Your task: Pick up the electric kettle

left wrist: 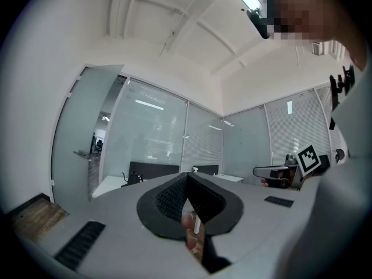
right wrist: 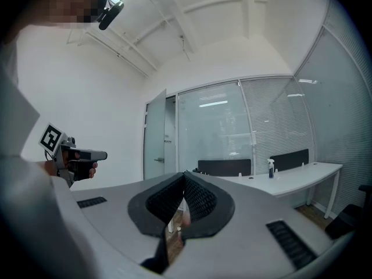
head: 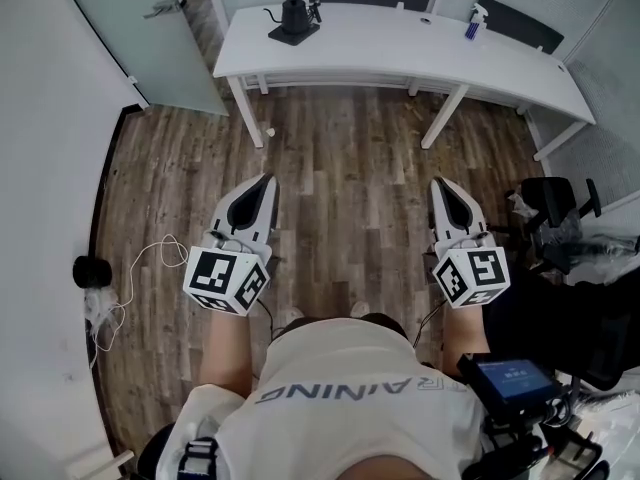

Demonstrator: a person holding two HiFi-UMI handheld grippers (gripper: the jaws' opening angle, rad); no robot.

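The fingers (left wrist: 168, 199) of the left gripper (head: 268, 180) are closed tip to tip, with nothing between them. The fingers (right wrist: 200, 199) of the right gripper (head: 440, 182) are likewise pressed together and empty. A person in a white shirt (head: 350, 398) holds both grippers level and side by side, well apart, over a wood floor (head: 340, 158). Each gripper carries a cube with square markers at its rear, near the person's hands.

Both grippers point toward a long white worktop (head: 400, 48) across the floor, well away from them. The kettle (head: 296, 18), black with a thin curved spout, sits on a black base near the worktop's left end, close to its back edge. A spray bottle (head: 472, 23) stands near the back edge toward the right end. Dark panels rise behind the worktop's back edge.

A frosted glass door (head: 150, 38) is left of the worktop. A white cable (head: 140, 268) lies on the floor by the left wall. A black chair (head: 560, 218) stands at the right.
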